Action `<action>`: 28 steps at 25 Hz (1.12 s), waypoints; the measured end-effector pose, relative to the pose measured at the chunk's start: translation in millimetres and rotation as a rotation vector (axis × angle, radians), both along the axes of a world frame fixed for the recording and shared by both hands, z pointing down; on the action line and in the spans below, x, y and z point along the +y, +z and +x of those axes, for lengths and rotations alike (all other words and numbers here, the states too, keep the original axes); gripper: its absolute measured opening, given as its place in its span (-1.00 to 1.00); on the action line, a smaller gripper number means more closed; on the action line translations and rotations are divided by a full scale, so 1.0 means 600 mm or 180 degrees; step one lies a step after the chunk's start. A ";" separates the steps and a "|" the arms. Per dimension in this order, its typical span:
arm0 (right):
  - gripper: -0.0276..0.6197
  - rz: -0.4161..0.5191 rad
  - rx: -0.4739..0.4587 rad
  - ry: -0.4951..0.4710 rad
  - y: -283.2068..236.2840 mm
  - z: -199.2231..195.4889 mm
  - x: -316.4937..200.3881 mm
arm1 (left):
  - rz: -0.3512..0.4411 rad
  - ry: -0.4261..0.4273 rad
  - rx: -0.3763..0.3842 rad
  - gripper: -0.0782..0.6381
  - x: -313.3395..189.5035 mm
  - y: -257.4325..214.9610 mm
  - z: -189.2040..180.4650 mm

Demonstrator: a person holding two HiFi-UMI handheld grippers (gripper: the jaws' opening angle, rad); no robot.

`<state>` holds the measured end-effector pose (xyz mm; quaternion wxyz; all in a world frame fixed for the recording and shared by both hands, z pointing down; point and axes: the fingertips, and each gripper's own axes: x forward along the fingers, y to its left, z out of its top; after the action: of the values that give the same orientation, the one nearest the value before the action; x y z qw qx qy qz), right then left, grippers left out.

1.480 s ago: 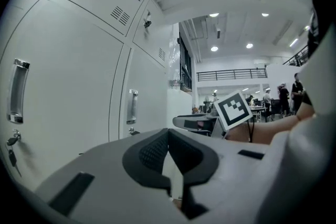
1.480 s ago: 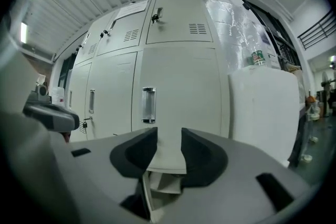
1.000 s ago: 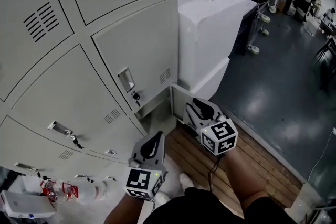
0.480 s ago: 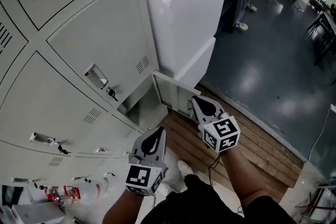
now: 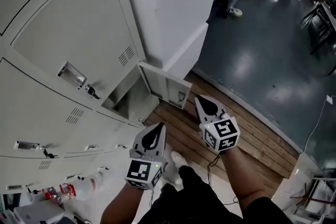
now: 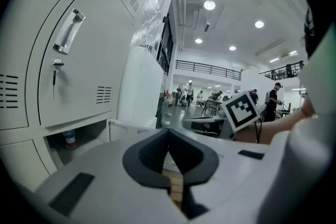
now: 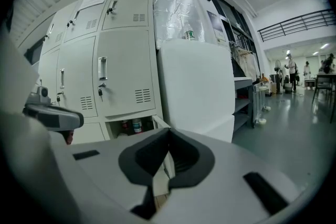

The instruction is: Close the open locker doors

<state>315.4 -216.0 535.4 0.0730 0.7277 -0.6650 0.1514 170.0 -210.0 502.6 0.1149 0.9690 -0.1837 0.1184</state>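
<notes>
The grey lockers (image 5: pixel 63 44) have one bottom-row compartment (image 5: pixel 125 102) open. Its small door (image 5: pixel 167 85) is swung out over the wooden floor. My left gripper (image 5: pixel 155 129) is shut and empty, a short way in front of the opening. To its right, my right gripper (image 5: pixel 201 102) is also shut and empty, its tip close to the door's outer edge without touching it. The left gripper view shows the shut tips (image 6: pixel 169 131), with the open compartment (image 6: pixel 71 139) and door (image 6: pixel 131 129) beyond. In the right gripper view, bottles (image 7: pixel 136 125) stand inside the compartment behind the shut tips (image 7: pixel 169 130).
A tall white box (image 5: pixel 170 5) stands against the lockers' right side, right behind the open door. Wooden planks (image 5: pixel 241 136) run under both grippers, with dark glossy floor (image 5: pixel 262 44) beyond. Bottles (image 5: pixel 79 186) lie at the lockers' foot on the left. A shoe (image 5: pixel 176 158) is between the grippers.
Both grippers have sunk and moved towards the bottom row. The head view has tipped down, so the open bottom compartment and its door are now in full view.
</notes>
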 end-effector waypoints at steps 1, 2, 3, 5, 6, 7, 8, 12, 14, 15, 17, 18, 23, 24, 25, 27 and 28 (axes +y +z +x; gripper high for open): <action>-0.90 -0.0012 -0.0002 -0.0003 0.009 0.004 0.000 | -0.0015 0.0004 -0.0006 -0.77 -0.002 0.009 0.005; -0.86 -0.0029 -0.0007 -0.0015 0.018 0.007 0.001 | -0.0029 0.0007 -0.0016 -0.77 -0.003 0.018 0.011; -0.81 -0.0050 -0.0016 -0.0032 0.028 0.010 0.000 | -0.0045 0.0011 -0.0030 -0.77 -0.004 0.027 0.016; -0.75 -0.0094 -0.0032 -0.0065 0.047 0.015 -0.001 | -0.0076 0.0022 -0.0058 -0.77 -0.006 0.044 0.025; -0.72 -0.0110 -0.0036 -0.0079 0.055 0.018 -0.002 | -0.0087 0.0028 -0.0068 -0.77 -0.007 0.052 0.029; -0.68 -0.0123 -0.0040 -0.0095 0.063 0.021 -0.004 | -0.0096 0.0031 -0.0076 -0.77 -0.008 0.059 0.033; -0.65 -0.0133 -0.0045 -0.0115 0.070 0.024 -0.007 | -0.0104 0.0031 -0.0083 -0.77 -0.009 0.066 0.038; -0.56 -0.0175 -0.0044 -0.0207 0.096 0.036 -0.023 | -0.0109 0.0003 -0.0096 -0.77 -0.018 0.088 0.053; -0.52 -0.0205 -0.0032 -0.0249 0.109 0.043 -0.034 | -0.0119 -0.0011 -0.0106 -0.77 -0.024 0.098 0.059; -0.50 -0.0223 -0.0027 -0.0270 0.115 0.046 -0.040 | -0.0132 -0.0019 -0.0114 -0.77 -0.026 0.104 0.062; -0.47 -0.0263 -0.0023 -0.0313 0.128 0.050 -0.052 | -0.0160 -0.0026 -0.0132 -0.77 -0.030 0.115 0.065; -0.45 -0.0280 -0.0022 -0.0338 0.134 0.051 -0.058 | -0.0171 -0.0028 -0.0137 -0.77 -0.031 0.121 0.066; -0.37 -0.0286 0.0002 -0.0466 0.151 0.054 -0.085 | -0.0212 -0.0091 -0.0156 -0.77 -0.043 0.143 0.064; -0.36 -0.0288 0.0018 -0.0485 0.153 0.054 -0.089 | -0.0214 -0.0103 -0.0162 -0.77 -0.045 0.145 0.063; -0.36 -0.0292 0.0033 -0.0500 0.156 0.054 -0.092 | -0.0210 -0.0111 -0.0167 -0.77 -0.047 0.147 0.062; -0.35 -0.0307 0.0060 -0.0528 0.160 0.054 -0.098 | -0.0210 -0.0128 -0.0173 -0.77 -0.050 0.148 0.060; -0.35 -0.0314 0.0077 -0.0542 0.162 0.053 -0.102 | -0.0219 -0.0139 -0.0182 -0.77 -0.051 0.149 0.059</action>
<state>347.3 -277.0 632.9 0.1294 0.6658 -0.7152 0.1685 205.3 -240.7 592.1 0.1455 0.9565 -0.2039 0.1498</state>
